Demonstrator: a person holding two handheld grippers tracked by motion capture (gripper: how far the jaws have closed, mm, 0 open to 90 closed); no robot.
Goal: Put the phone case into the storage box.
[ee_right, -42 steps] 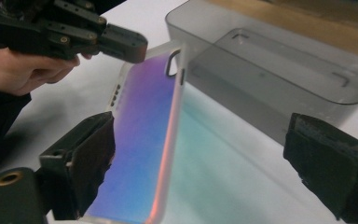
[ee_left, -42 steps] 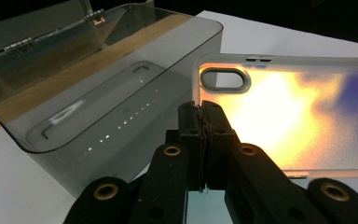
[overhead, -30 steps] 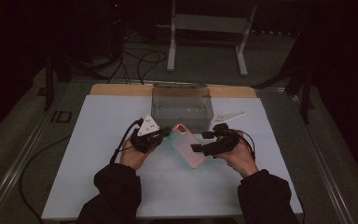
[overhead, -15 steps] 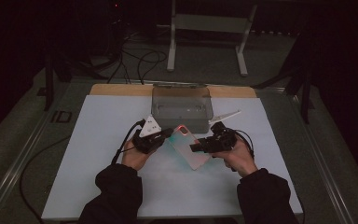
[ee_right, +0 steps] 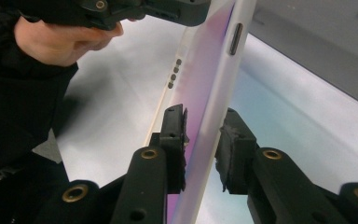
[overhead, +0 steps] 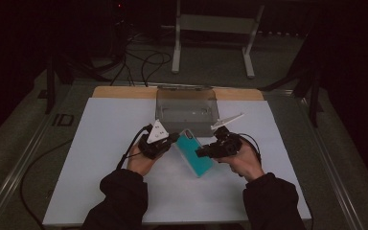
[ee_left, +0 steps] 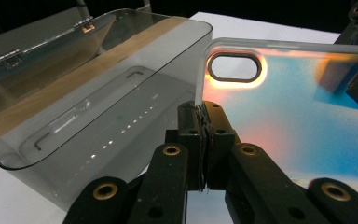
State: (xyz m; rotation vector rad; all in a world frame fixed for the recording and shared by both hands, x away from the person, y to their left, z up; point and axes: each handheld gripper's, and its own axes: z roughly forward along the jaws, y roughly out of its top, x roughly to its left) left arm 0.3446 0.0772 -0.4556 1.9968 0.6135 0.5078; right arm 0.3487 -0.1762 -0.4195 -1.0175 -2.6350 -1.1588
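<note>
Phone case held between two grippers in front of the clear box

Nearest the person, the left gripper (overhead: 172,139) pinches the corner edge of the teal phone case (overhead: 195,152) by its camera cutout, jaws clamped tight on it; the right gripper (overhead: 199,153) has just been closing its jaws around the case's opposite long edge, one pad on it, the other pad's contact unclear. The case hangs tilted just in front of the smoky clear plastic box (overhead: 187,110), whose hinged lid stands open, at the far middle of the white table sheet (overhead: 100,143).
</note>
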